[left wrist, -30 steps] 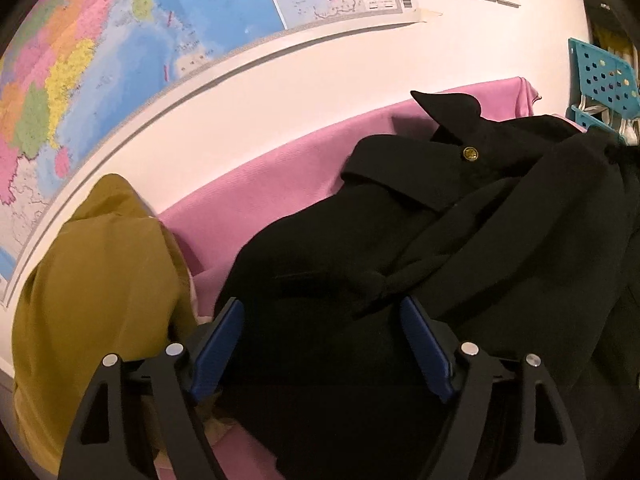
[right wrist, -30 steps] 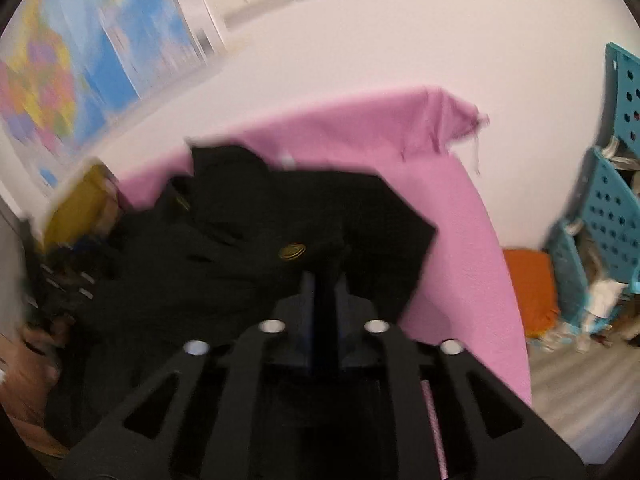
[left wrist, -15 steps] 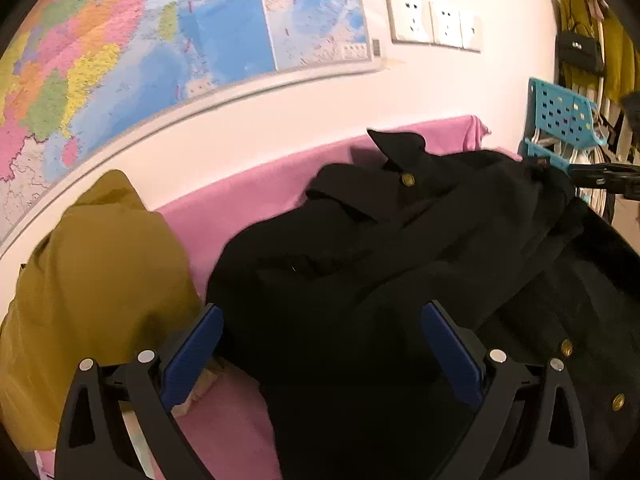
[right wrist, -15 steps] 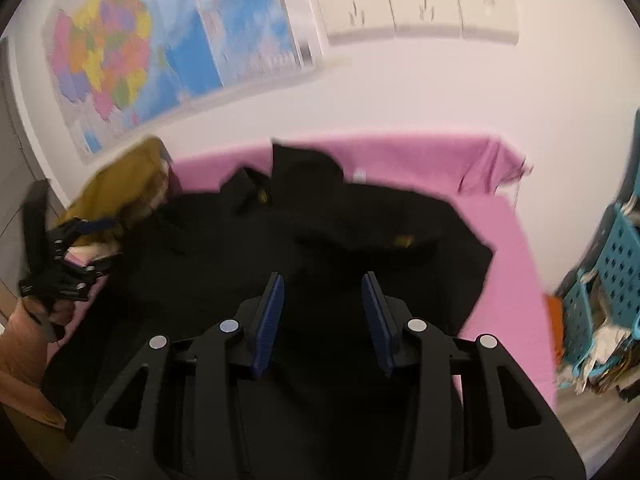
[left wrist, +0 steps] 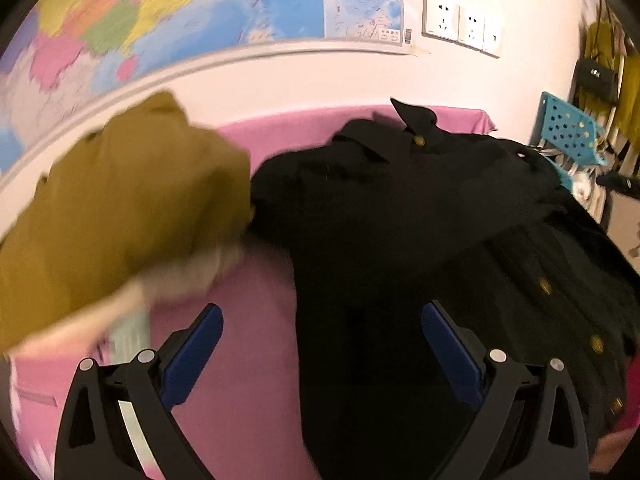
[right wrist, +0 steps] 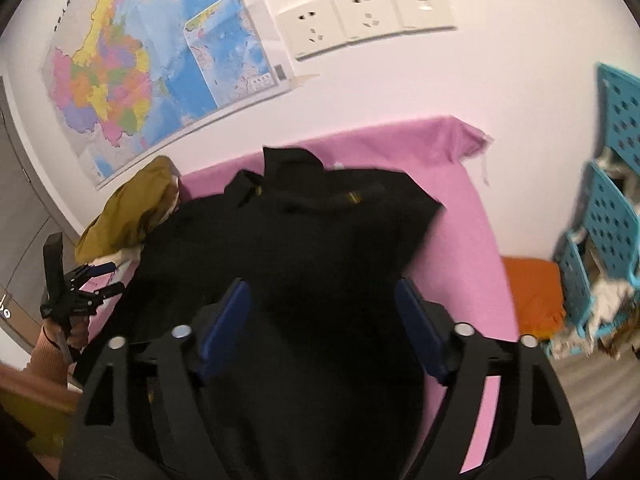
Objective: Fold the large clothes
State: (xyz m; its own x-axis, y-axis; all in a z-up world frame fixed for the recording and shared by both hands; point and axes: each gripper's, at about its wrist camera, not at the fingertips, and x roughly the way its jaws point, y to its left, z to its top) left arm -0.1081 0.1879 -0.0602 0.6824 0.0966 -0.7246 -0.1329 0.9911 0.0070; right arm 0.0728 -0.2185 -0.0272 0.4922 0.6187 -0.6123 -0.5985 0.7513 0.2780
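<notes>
A black coat with gold buttons lies spread on a pink-covered table; it also shows in the right wrist view. My left gripper is open and empty, held above the coat's left edge and the pink cover. My right gripper is open and empty above the coat's lower part. The left gripper also shows at the far left of the right wrist view, held in a hand.
A mustard-yellow garment is heaped at the table's left end, against the wall. A map and wall sockets hang behind. Blue perforated crates and an orange item stand right of the table.
My right gripper opened, let go of the black coat and drew back. My left gripper stayed open and pulled back and left, bringing the yellow garment more into view.
</notes>
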